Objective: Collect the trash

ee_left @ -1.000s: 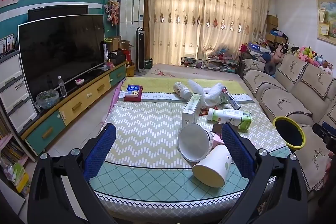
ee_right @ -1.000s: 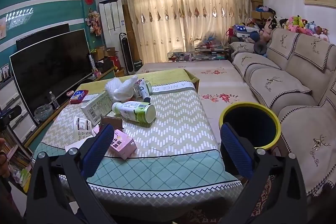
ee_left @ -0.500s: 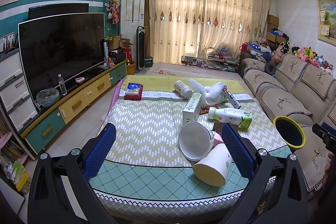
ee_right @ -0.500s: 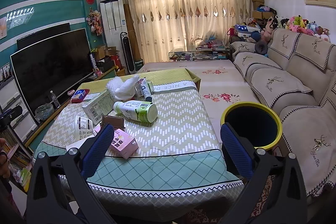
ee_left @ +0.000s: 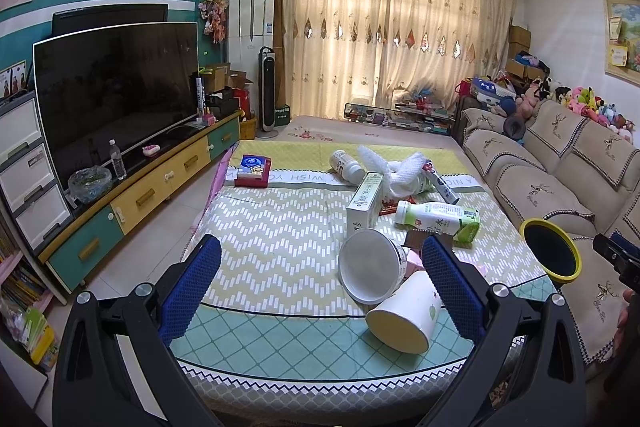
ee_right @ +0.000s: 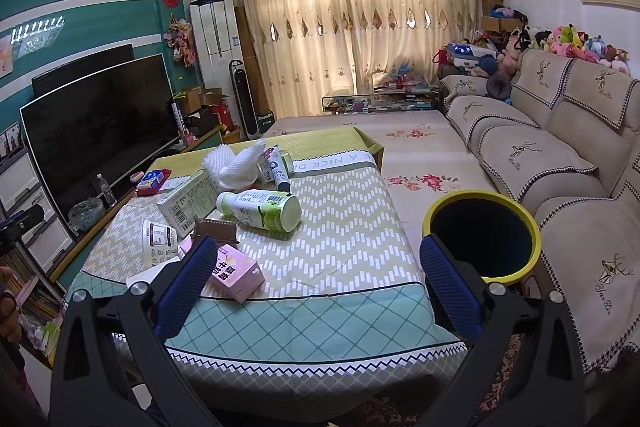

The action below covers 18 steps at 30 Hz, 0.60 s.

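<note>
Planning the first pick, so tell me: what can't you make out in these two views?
- Bin contents: interior too dark, both views.
- Pink carton: near end hidden by a finger, right wrist view.
- Brown item: mostly hidden behind the paper bowl in left view; identity unclear.
- Bottle labels: too small to read.

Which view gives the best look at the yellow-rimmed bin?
The right wrist view: the bin sits large beside the table, its full rim and dark inside visible, partly behind one right finger. The left wrist view shows it small, at the right edge, foreshortened to a narrow oval.
</note>
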Available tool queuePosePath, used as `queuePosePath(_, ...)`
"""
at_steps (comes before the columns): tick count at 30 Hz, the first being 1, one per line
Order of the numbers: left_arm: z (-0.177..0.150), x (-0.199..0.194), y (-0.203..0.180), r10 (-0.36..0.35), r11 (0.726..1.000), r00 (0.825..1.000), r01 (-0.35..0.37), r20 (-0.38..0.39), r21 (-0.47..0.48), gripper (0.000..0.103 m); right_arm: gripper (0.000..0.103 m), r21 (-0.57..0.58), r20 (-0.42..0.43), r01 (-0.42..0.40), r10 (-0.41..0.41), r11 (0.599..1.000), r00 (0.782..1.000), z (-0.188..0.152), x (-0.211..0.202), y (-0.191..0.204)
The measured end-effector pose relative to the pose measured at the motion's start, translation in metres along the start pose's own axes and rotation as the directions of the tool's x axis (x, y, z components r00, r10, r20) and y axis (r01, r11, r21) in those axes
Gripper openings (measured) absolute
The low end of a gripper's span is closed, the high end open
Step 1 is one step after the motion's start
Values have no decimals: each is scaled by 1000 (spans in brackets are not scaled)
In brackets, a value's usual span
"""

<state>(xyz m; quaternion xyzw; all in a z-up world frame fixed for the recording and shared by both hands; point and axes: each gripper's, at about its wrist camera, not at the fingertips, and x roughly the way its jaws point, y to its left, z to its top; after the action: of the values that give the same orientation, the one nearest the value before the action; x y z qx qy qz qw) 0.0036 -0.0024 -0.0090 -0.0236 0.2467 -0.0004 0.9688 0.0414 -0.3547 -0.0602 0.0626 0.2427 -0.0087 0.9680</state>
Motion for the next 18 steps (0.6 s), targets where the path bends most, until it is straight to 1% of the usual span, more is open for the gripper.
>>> queuePosePath(18, -6, 9, -4, -5, 1000, 1000, 5, -10, 0, 99, 97, 6, -5, -3, 3, 1000, 1000, -5, 6, 2)
